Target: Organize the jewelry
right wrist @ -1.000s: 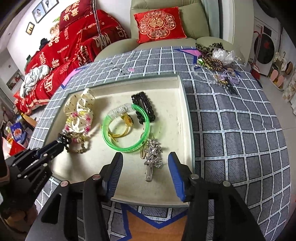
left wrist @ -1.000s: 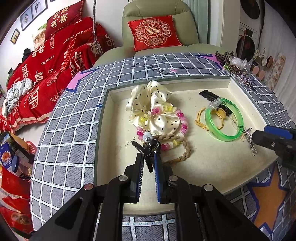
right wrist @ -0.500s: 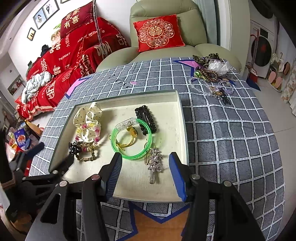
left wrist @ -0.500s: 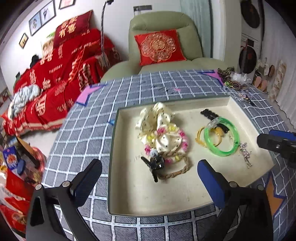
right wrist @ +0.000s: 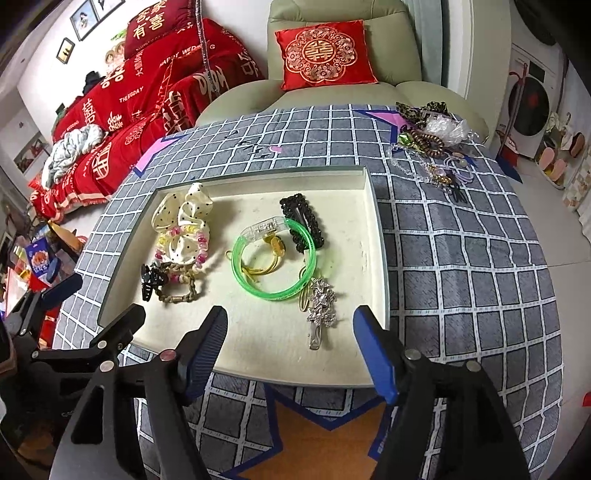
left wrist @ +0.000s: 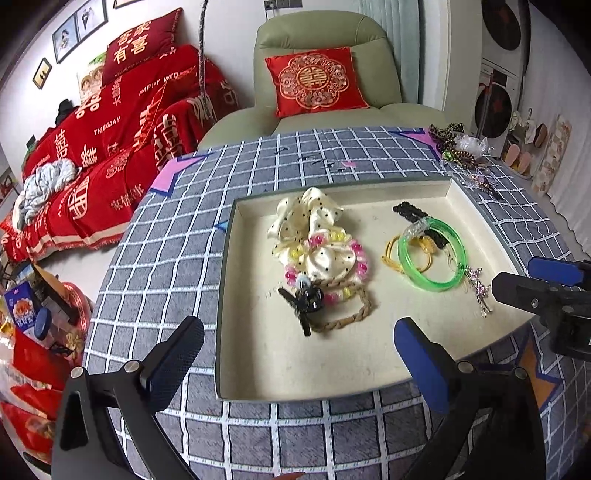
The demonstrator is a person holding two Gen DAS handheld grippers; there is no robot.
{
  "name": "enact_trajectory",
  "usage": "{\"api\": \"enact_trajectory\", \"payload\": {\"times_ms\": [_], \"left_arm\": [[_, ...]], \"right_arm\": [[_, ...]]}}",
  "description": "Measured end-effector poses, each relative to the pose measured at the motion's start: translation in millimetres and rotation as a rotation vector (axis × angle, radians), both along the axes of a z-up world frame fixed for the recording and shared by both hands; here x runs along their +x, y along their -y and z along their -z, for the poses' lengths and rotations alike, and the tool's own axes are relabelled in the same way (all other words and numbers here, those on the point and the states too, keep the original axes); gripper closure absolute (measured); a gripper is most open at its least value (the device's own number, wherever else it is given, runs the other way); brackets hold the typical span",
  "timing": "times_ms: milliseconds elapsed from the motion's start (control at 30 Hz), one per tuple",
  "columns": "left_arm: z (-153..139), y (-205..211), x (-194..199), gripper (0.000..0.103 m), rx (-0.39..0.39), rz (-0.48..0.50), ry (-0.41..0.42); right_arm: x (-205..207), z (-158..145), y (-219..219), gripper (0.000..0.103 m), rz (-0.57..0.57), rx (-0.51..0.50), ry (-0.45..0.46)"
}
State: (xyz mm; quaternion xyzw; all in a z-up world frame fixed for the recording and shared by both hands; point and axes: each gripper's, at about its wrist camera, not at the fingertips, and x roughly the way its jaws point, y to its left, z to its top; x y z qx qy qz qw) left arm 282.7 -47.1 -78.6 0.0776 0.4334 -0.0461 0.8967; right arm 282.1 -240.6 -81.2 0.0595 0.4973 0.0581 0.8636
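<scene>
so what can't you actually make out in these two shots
- Pile of jewelry on the tablecloth beyond the tray: tangled and small in both views, pieces can't be told apart.
- Yellow hair tie: partly under the green bangle, shape unclear.
- Black clip: overlaps the braided band, so touching or hooked is unclear.
- Right gripper: cut by the left view's edge.

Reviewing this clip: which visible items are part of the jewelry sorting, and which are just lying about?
Part of the job:
tray
green bangle
polka-dot scrunchie
black claw clip
rhinestone hair clip
unsorted accessory pile on the tablecloth

Lying about:
red cushion
armchair
red sofa cover
</scene>
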Motion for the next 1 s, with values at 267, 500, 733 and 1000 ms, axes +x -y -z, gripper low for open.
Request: {"api": "enact_trajectory", "payload": {"times_ms": [267, 500, 733, 1000], "left_arm": [[-2, -2, -9, 0.0, -0.014, -0.004, -0.024], [-5, 0, -16, 0.0, -0.016, 0.0, -0.024], [-8, -4, -19, 0.0, -0.02, -0.013, -0.027], [-9, -6, -33, 0.0, -0.013, -0.016, -0.026]], "right_arm": [[-3, -2, -1, 0.019, 0.001, -0.013, -0.015], [-9, -5, -3, 0.017, -0.003, -0.03, -0.02], [-14, -10, -4, 0.014, 0.011, -0.045, 0.006], [-18, -5, -10, 0.014, -0.027, -0.057, -0.054]]}}
